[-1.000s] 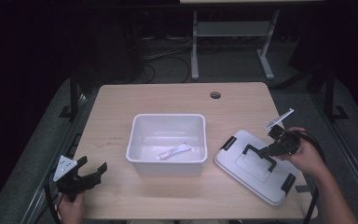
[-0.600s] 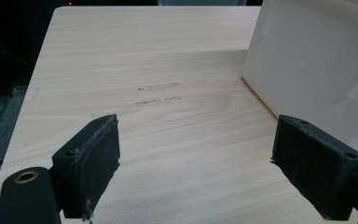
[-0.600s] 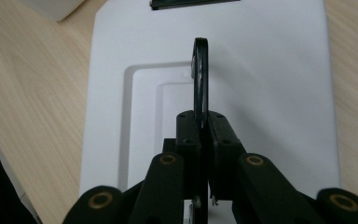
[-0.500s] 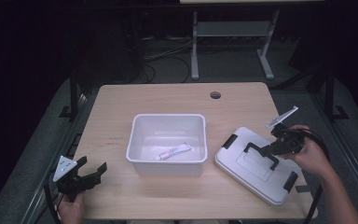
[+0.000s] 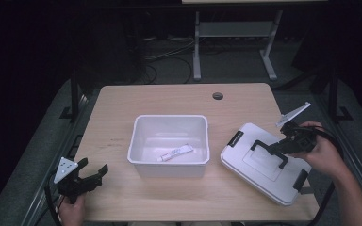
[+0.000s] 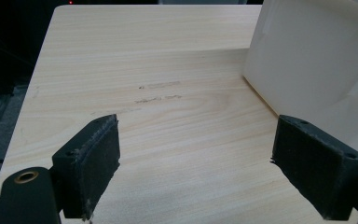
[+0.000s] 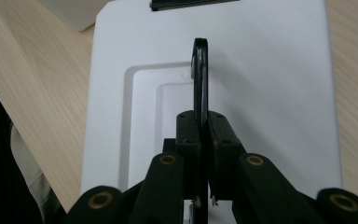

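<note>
Lid [image 5: 264, 162]: white plastic, flat, rectangular, with black latches at its ends and a black handle [image 5: 269, 149] across the middle. High view: it lies on the worktop [image 5: 169, 101], directly under and ahead of the right hand-held gripper [image 5: 283, 146], one corner seemingly raised. That hand-held gripper is pinched on the handle near its end. The open white bin [image 5: 169, 123] sits beyond the lid, away from the right hand-held gripper, apart from it; a small tube [image 5: 175, 153] lies inside. The left hand-held gripper [image 5: 92, 175] hovers at the near worktop edge, the bin ahead of it, well apart.

Left gripper view: left hand-held gripper [image 6: 196, 168] spread wide, nothing between the pads; bare wood below, bin wall [image 6: 307, 70] just ahead to one side.

Right gripper view: right hand-held gripper [image 7: 204, 133] pressed together on the thin black handle [image 7: 200, 74], which stands on edge between the pads; the lid's recessed white top [image 7: 270, 93] lies under it.

Handling, as a judgement: lid looks light and stiff, smooth plastic. The handle is the sensible hold. Gripped off-centre, the lid will likely hang tilted and may swing; the narrow strap could twist in the pads.
</note>
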